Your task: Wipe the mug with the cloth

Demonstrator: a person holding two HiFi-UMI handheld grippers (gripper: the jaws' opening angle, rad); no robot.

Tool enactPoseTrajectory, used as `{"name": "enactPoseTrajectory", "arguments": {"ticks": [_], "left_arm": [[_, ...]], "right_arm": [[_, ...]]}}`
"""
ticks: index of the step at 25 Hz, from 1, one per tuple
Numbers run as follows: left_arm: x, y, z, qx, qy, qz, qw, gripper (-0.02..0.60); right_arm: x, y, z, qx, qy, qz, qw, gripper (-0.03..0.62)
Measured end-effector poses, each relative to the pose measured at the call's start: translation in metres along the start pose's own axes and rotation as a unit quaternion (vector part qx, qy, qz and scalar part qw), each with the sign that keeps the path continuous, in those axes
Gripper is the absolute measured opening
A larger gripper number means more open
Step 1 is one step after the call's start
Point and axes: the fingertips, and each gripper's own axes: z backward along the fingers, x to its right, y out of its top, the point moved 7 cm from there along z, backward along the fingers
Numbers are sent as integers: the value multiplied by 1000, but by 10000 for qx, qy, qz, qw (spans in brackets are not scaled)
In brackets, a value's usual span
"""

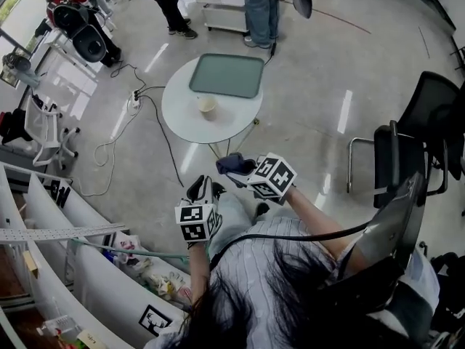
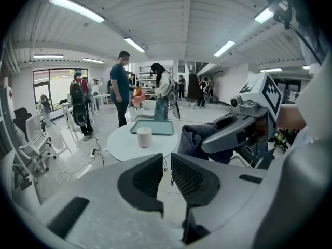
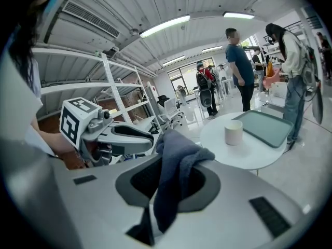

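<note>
A cream mug (image 1: 207, 106) (image 2: 144, 137) (image 3: 233, 132) stands upright on the round white table (image 1: 182, 115), next to a green tray (image 1: 227, 75). Both grippers hang close to the person's body, well short of the table. My right gripper (image 1: 243, 171) (image 3: 174, 162) is shut on a dark blue cloth (image 1: 234, 163) (image 3: 176, 160) (image 2: 199, 139), which drapes out over its jaws. The left gripper (image 1: 205, 188) (image 2: 167, 165) sits lower and to the left, its jaws almost together with nothing between them.
Two people (image 1: 260, 9) stand at the table's far side. A black office chair (image 1: 414, 144) is on the right. White shelving (image 1: 58, 224) runs along the left. A cable (image 1: 109, 147) and power strip lie on the floor left of the table.
</note>
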Motion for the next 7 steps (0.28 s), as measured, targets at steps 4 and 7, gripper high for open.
{"name": "enactPoseTrajectory", "arguments": {"ticks": [4, 7], "left_arm": [[-1, 1, -1, 33, 1, -15, 10000, 63], [-2, 2, -2, 38, 41, 9, 10000, 63]], "right_arm": [[1, -1, 1, -25, -29, 11, 10000, 80], [3, -3, 1, -83, -4, 15, 10000, 80]]}}
